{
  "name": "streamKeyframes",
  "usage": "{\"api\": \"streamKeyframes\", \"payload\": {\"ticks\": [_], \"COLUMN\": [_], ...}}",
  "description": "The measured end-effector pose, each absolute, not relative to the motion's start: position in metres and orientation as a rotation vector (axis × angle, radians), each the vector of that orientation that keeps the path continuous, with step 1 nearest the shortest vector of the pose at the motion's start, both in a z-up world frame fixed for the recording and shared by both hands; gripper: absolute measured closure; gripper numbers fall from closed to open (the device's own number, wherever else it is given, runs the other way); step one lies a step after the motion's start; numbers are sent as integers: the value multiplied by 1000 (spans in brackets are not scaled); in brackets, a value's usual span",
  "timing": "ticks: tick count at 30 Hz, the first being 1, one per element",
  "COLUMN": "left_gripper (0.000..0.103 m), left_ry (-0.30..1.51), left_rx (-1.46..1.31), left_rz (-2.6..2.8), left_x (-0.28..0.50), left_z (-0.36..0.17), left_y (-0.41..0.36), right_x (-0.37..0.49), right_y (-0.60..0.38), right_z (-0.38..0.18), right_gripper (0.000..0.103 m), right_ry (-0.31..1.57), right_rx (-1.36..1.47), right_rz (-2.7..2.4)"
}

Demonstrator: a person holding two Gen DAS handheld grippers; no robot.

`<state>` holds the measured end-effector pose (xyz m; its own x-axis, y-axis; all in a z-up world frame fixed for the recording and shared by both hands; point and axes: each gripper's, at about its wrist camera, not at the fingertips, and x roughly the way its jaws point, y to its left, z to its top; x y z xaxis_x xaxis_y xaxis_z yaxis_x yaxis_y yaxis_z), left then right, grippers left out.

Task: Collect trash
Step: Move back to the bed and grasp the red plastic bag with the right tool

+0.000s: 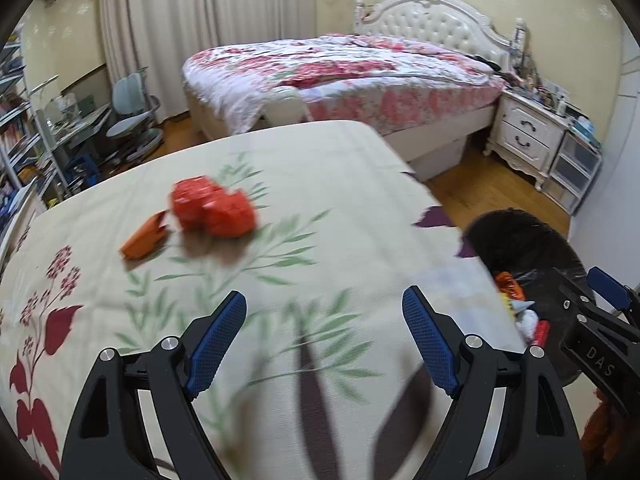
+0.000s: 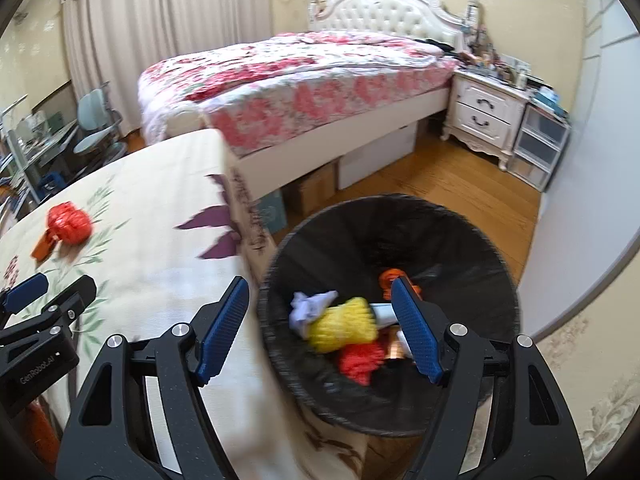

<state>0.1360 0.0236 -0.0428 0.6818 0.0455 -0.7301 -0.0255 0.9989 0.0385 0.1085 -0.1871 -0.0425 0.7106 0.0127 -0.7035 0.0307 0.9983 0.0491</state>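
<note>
Soft indoor daylight, fisheye views with motion blur

Even, fairly bright light filters through the pale curtains (image 1: 168,32). Both views bend strongly toward dark rounded corners. The tablecloth (image 1: 280,168) and red wrapper (image 1: 214,210) are smeared by blur, as is the bin (image 2: 400,220); the bed (image 2: 300,76) looks sharper. Faint shadows lie on the cloth.

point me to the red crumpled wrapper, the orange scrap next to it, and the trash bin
red crumpled wrapper (image 1: 214,211), left wrist view, middle of the crumpled bundle.
orange scrap (image 1: 144,242), left wrist view, centre of its flat face.
trash bin (image 2: 404,216), right wrist view, far inner wall of the black liner.
</note>
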Motion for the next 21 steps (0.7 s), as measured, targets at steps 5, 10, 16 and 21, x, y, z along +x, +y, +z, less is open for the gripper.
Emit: {"api": "streamKeyframes", "payload": {"ticks": [5,10,16,21], "left_gripper": [23,23,23,23], "left_ry": [831,859,902,896], "left_rx": [18,-26,-101,-100], "left_rz": [115,183,219,237], "left_x": [128,132,153,157], "left_z": [-47,-52,-57,-56], "left_y": [64,108,150,169], "right_x": [109,115,123,130], "right_y": [-144,-96,-45,-15], "right_z": [-41,-44,-50,-48], "right_gripper": [31,31,31,31], "right_ry": [794,816,854,851], "right_rx": [25,-20,-81,-116], "right_rz": [91,190,265,294]}}
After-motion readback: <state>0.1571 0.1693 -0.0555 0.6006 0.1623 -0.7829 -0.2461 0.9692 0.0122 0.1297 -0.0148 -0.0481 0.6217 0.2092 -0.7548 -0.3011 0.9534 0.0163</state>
